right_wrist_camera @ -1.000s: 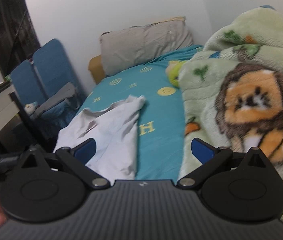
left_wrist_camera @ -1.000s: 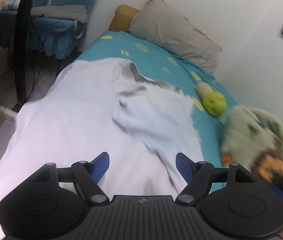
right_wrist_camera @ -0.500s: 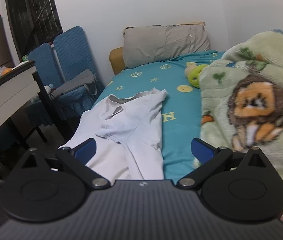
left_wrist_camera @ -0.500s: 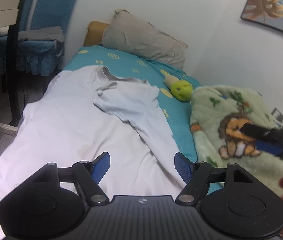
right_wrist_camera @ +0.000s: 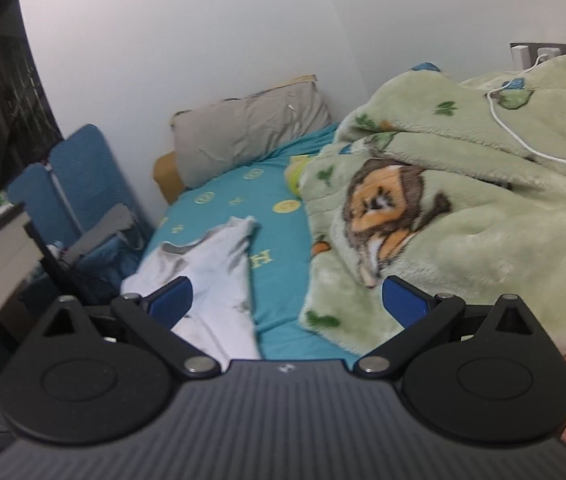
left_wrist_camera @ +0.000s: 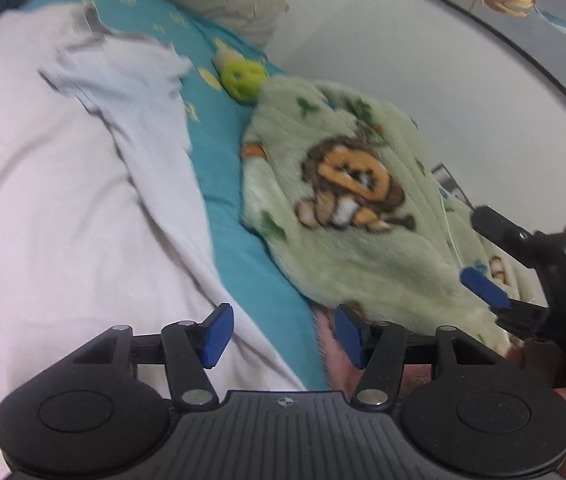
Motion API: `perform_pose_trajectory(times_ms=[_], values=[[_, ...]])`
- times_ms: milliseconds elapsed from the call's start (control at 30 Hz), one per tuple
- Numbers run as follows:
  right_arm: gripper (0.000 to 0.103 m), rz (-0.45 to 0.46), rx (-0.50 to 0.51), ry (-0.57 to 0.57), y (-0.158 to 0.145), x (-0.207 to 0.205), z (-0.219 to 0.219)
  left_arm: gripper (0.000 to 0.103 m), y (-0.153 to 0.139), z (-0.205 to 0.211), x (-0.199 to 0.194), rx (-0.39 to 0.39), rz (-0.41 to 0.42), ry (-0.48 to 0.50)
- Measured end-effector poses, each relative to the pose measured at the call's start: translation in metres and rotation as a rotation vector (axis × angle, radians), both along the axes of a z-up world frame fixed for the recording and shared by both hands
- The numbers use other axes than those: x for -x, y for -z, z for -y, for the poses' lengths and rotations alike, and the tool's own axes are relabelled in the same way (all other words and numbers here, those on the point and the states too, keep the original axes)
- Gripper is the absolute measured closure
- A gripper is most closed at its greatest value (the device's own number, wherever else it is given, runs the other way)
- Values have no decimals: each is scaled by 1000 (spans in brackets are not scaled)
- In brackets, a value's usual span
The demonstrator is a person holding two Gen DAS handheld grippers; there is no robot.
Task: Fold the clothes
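A white T-shirt (left_wrist_camera: 63, 184) lies spread on the teal bed sheet (left_wrist_camera: 239, 248), with its right sleeve (left_wrist_camera: 131, 80) folded in over the body. It also shows in the right wrist view (right_wrist_camera: 219, 268). My left gripper (left_wrist_camera: 283, 332) is open and empty above the shirt's near right edge. My right gripper (right_wrist_camera: 287, 300) is open and empty, held back from the bed; it also shows at the right of the left wrist view (left_wrist_camera: 495, 264).
A green lion-print blanket (left_wrist_camera: 363, 208) is heaped on the bed's right side, also in the right wrist view (right_wrist_camera: 463, 208). A yellow-green plush toy (left_wrist_camera: 243, 78) and a grey pillow (right_wrist_camera: 251, 136) lie near the headboard. Blue chairs (right_wrist_camera: 79, 184) stand left of the bed.
The left gripper has swung right and closer to the bed, now over the shirt's right edge. The right gripper's view has shifted right toward the blanket. Both stay open.
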State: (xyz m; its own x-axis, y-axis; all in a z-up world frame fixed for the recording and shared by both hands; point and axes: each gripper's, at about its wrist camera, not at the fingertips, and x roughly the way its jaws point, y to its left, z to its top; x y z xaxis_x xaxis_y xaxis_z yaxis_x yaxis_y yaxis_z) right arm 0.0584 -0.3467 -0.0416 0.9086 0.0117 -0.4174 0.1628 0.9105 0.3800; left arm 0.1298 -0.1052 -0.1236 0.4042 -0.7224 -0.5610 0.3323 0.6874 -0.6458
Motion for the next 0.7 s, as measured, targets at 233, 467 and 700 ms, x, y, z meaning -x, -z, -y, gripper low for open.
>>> perform_pose_trajectory(times_ms=[233, 467, 700], values=[[0, -51, -62, 15, 19, -11, 18, 74, 41, 49, -15, -72, -133, 42], [0, -71, -61, -15, 25, -18, 17, 102, 68, 53, -21, -152, -176, 43], [0, -75, -72, -11, 26, -18, 21, 103, 39, 24, -19, -21, -170, 19]])
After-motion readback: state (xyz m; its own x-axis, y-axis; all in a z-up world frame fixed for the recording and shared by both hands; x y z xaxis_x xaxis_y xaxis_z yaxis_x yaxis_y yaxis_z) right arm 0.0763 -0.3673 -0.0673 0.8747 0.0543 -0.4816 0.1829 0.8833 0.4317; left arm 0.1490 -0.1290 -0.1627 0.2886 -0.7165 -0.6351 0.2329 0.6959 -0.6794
